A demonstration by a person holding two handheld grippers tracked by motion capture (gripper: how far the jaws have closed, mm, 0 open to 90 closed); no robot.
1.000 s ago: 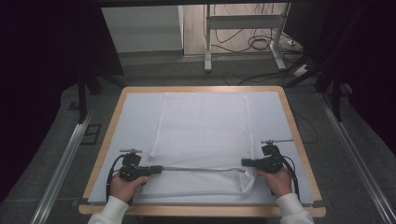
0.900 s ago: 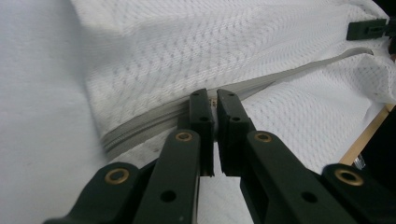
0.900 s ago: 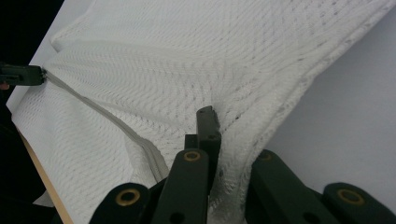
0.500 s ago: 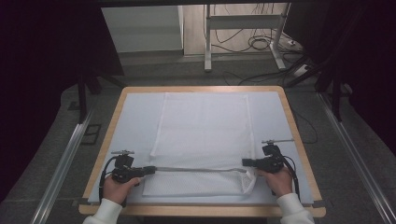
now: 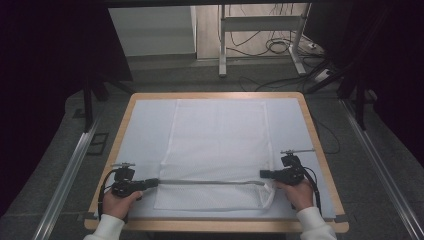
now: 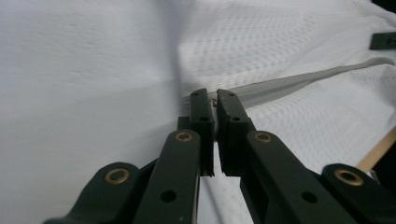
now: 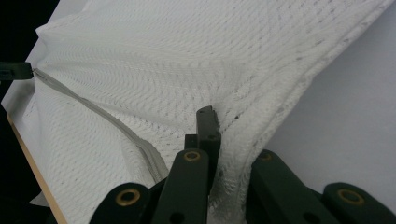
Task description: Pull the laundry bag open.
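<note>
The white mesh bag lies flat on the surface, its near end toward the person. A grey zipper runs across that end, pulled taut between the two tongs. The left tongs are pressed together on the zipper's left end, seemingly on the small metal pull, with only a sliver of gap between the jaws. The right tongs are pinched shut on a bunched fold of mesh at the bag's right edge, holding that side down.

The main risk, as I judge it, is the left grip: the hold on the pull is tiny, and a sideways tug could let it slip out, leaving the zipper part way. If the right tongs give, the whole bag would slide left with the pull instead of the zipper running. The loose mesh gathered near the right corner could also catch in the zipper teeth and jam it, and harder pulling there might tear the net.
</note>
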